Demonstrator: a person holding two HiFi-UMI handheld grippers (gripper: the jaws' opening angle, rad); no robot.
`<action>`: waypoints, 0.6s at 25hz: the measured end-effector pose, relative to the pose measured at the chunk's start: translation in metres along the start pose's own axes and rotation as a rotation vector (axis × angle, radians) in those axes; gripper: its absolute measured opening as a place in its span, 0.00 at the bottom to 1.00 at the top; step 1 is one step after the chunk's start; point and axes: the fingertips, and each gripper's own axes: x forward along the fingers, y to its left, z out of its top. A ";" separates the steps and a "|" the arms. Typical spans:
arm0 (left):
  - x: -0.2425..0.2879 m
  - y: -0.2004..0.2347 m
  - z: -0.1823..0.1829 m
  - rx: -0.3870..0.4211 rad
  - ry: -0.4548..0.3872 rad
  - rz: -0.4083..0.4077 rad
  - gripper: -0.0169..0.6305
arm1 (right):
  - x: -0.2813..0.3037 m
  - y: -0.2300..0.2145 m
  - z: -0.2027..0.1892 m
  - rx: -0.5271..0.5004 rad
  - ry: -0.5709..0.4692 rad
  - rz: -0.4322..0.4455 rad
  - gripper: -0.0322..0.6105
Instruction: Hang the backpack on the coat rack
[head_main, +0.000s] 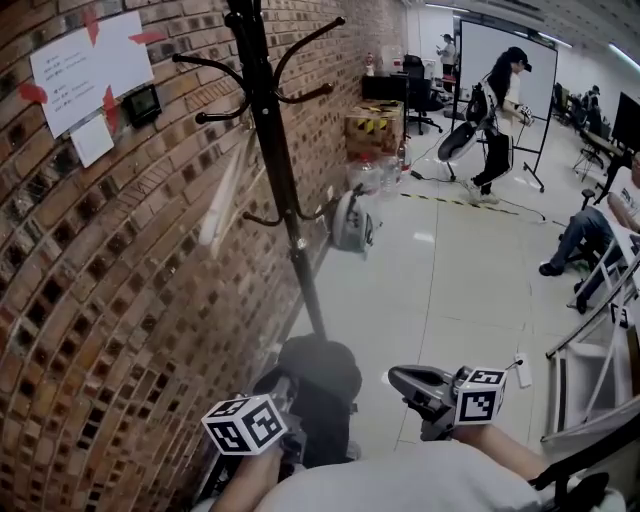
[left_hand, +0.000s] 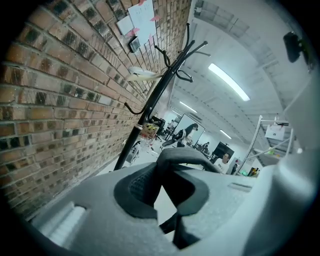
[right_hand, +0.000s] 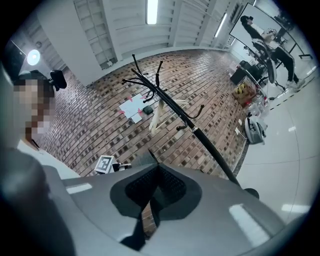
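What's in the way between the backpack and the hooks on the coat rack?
Nothing visible blocks it. The backpack hangs low beside the pole of the coat rack, held by its strap in the fingers of the left gripper. The upper hooks look bare; a pale thing sits by a lower one.

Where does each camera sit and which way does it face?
Head view: on the person's head, looking down at the coat rack by the brick wall; shows the left hand-held gripper at the backpack, the right hand-held gripper.
Left gripper view: rides it, faces along the wall; jaws shut on the backpack's strap.
Right gripper view: rides it, faces the wall; jaws together, empty, the person at left.
All three show the coat rack.
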 end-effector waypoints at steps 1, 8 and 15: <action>0.003 0.004 0.006 -0.001 -0.005 0.001 0.06 | 0.004 -0.003 0.002 0.002 -0.002 -0.003 0.05; 0.034 0.032 0.056 0.008 -0.044 0.019 0.06 | 0.022 -0.023 0.026 0.001 -0.040 -0.038 0.05; 0.075 0.050 0.100 0.040 -0.069 0.030 0.06 | 0.030 -0.046 0.050 -0.007 -0.091 -0.071 0.05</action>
